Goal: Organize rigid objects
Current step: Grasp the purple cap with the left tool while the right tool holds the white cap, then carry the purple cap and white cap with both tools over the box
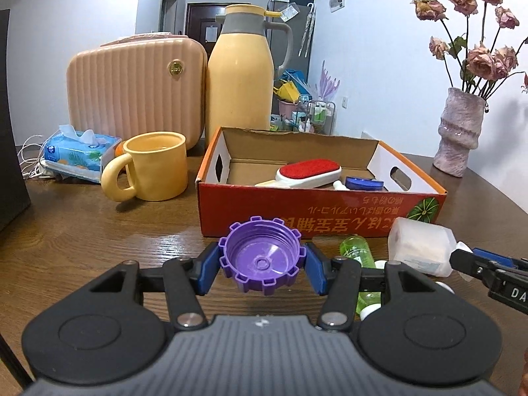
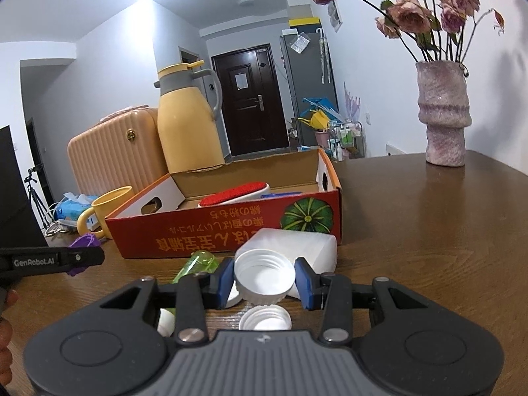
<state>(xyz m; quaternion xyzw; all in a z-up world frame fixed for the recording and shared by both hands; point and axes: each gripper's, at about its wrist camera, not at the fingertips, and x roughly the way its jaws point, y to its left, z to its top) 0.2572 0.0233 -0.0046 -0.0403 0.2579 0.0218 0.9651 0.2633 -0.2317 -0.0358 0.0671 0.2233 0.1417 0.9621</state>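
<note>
My left gripper [image 1: 262, 265] is shut on a purple notched bottle cap [image 1: 262, 259], held above the wooden table just in front of the red cardboard box [image 1: 330, 213]. My right gripper [image 2: 264, 280] is shut on a white screw cap [image 2: 264, 279], held open side up in front of a white plastic bottle [image 2: 297, 244] that lies on the table. The box [image 2: 214, 234] holds a red lint brush [image 1: 310, 170] and a blue lid [image 1: 364, 183]. A green bottle [image 1: 358, 250] lies beside the white bottle [image 1: 420, 247].
A yellow mug [image 1: 155, 170], tissue pack [image 1: 79, 151], pink case [image 1: 132, 92] and yellow thermos jug [image 1: 241, 72] stand behind and left of the box. A vase of dried roses [image 2: 444, 115] stands at the right. Another white cap [image 2: 265, 318] lies under my right gripper.
</note>
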